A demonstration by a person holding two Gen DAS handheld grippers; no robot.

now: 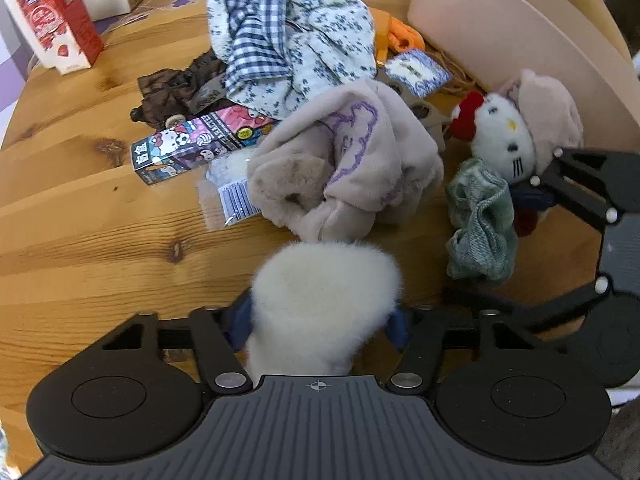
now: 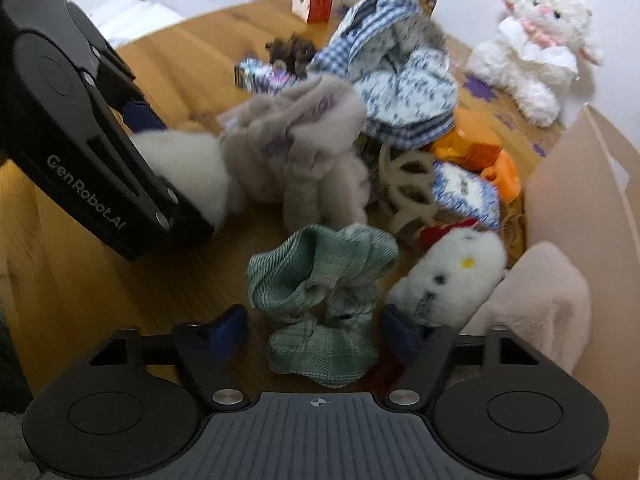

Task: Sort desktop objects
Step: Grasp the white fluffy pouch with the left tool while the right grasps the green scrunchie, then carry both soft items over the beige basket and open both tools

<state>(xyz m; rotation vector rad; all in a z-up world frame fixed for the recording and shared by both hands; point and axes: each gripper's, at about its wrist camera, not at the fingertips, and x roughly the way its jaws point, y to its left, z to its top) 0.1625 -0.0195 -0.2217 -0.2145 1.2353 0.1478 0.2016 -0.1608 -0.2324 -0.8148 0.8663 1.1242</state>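
Note:
My left gripper point(image 1: 318, 322) points down at the wooden table point(image 1: 80, 220), and its blue pads press on both sides of a white fluffy item point(image 1: 324, 280). The right wrist view shows that same left gripper point(image 2: 168, 160) at the left, with the fluffy item point(image 2: 188, 168) in it. A crumpled green checked cloth point(image 2: 320, 280) lies between the blue pads of my right gripper point(image 2: 318, 330). A gap shows at the left pad, so it is open around the cloth. A white cat plush point(image 2: 452, 276) touches the right finger.
A beige fleece piece point(image 1: 352, 152) and blue checked and floral cloths point(image 1: 280, 40) are heaped behind. A cardboard box point(image 2: 580, 184) stands right, a red carton point(image 1: 52, 20) far left, a cartoon packet point(image 1: 192, 144) mid-left. A beige hair claw point(image 2: 408, 188) and a white lamb plush point(image 2: 540, 40) lie beyond.

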